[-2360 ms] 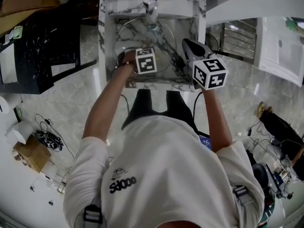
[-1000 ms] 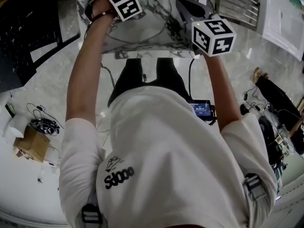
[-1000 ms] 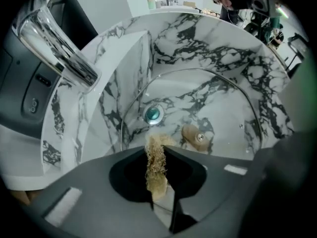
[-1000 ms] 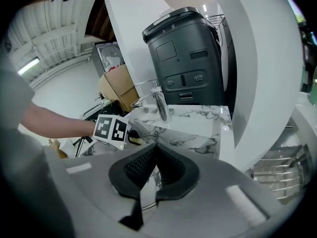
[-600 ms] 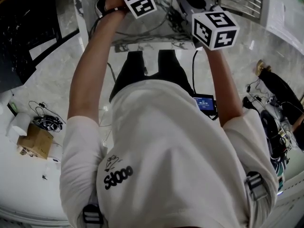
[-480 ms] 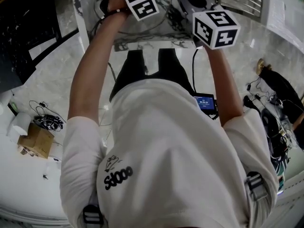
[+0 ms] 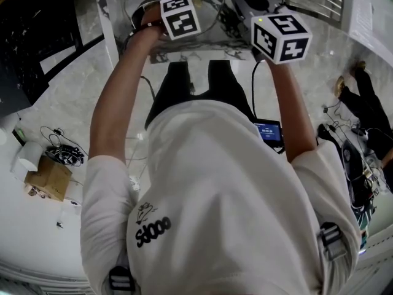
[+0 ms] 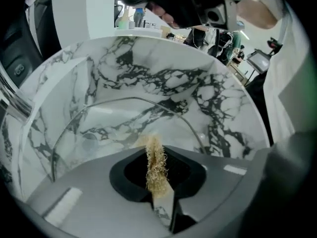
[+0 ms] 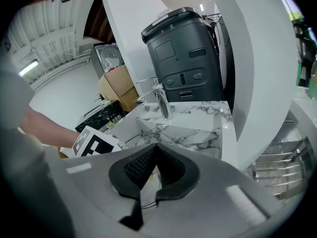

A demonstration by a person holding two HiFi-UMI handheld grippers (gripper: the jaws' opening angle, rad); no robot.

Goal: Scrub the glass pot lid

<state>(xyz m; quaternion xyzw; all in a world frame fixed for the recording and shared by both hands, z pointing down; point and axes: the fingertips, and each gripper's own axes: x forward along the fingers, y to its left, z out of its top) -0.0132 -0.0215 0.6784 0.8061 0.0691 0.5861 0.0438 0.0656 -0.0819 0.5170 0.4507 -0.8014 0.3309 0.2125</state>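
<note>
The glass pot lid (image 8: 124, 128) stands tilted inside the marble sink (image 8: 218, 103), its metal rim arching across the left gripper view. My left gripper (image 8: 154, 157) is shut on a tan fibrous scrubber (image 8: 155, 165) whose tip rests against the glass. In the right gripper view the lid (image 9: 148, 140) shows low in the basin. My right gripper (image 9: 156, 150) has its jaws closed together at the near edge of the lid, and the rim passes between them. In the head view both marker cubes hover over the sink, the left gripper (image 7: 166, 11) inside the basin and the right gripper (image 7: 249, 2) at its right side.
A chrome faucet (image 9: 161, 100) rises at the back of the sink. Behind it are a dark grey machine (image 9: 183, 58) and a cardboard box (image 9: 116, 86). A metal rack (image 9: 282, 167) sits right of the sink. Cables and a small box (image 7: 46, 177) lie on the floor.
The left gripper with the scrubber has shifted slightly right and toward me across the lid. The right gripper has stayed almost where it was.
</note>
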